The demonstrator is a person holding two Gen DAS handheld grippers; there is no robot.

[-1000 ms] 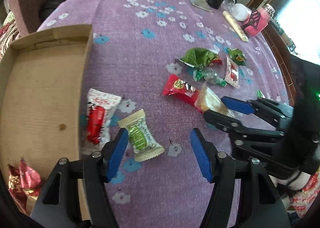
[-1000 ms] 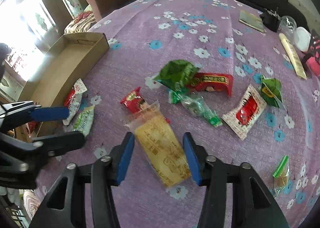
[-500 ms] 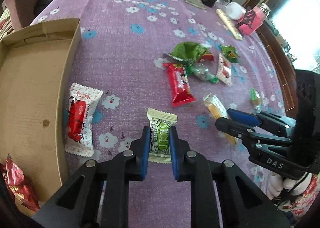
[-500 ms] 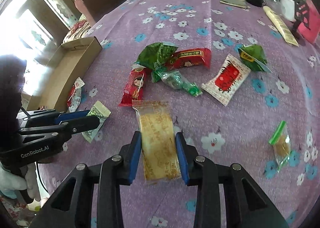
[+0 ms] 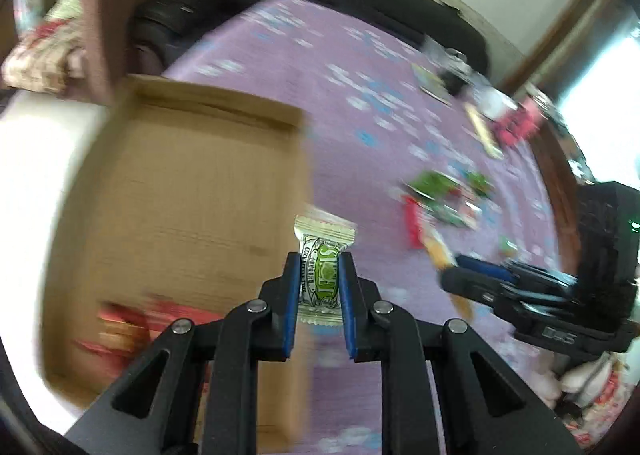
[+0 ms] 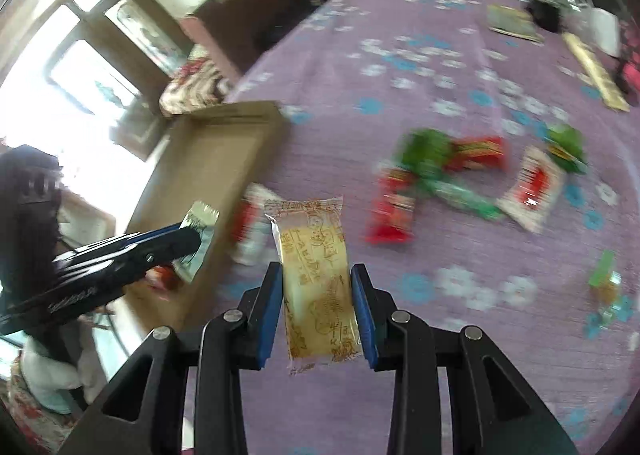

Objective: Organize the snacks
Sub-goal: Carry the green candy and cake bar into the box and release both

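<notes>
My left gripper (image 5: 319,267) is shut on a green-and-white snack packet (image 5: 323,267) and holds it in the air at the right edge of the open cardboard box (image 5: 180,195). My right gripper (image 6: 316,279) is shut on a yellow cake packet (image 6: 314,267), lifted above the purple flowered cloth (image 6: 400,35). In the right wrist view the left gripper (image 6: 192,233) with its packet hangs over the box (image 6: 208,159). Several loose snacks (image 6: 460,175) lie on the cloth; they also show in the left wrist view (image 5: 440,199).
Red wrapped snacks (image 5: 132,319) lie in the box's near corner. A red-and-white packet (image 6: 250,223) lies beside the box. A small green packet (image 6: 604,275) lies at the right. A book (image 6: 512,23), a long stick pack (image 6: 596,71) and a pink item (image 5: 520,123) sit at the far edge.
Both grippers have lifted their packets off the cloth and swung left toward the box. The left gripper's packet now hangs at the box's edge. The views are motion-blurred.
</notes>
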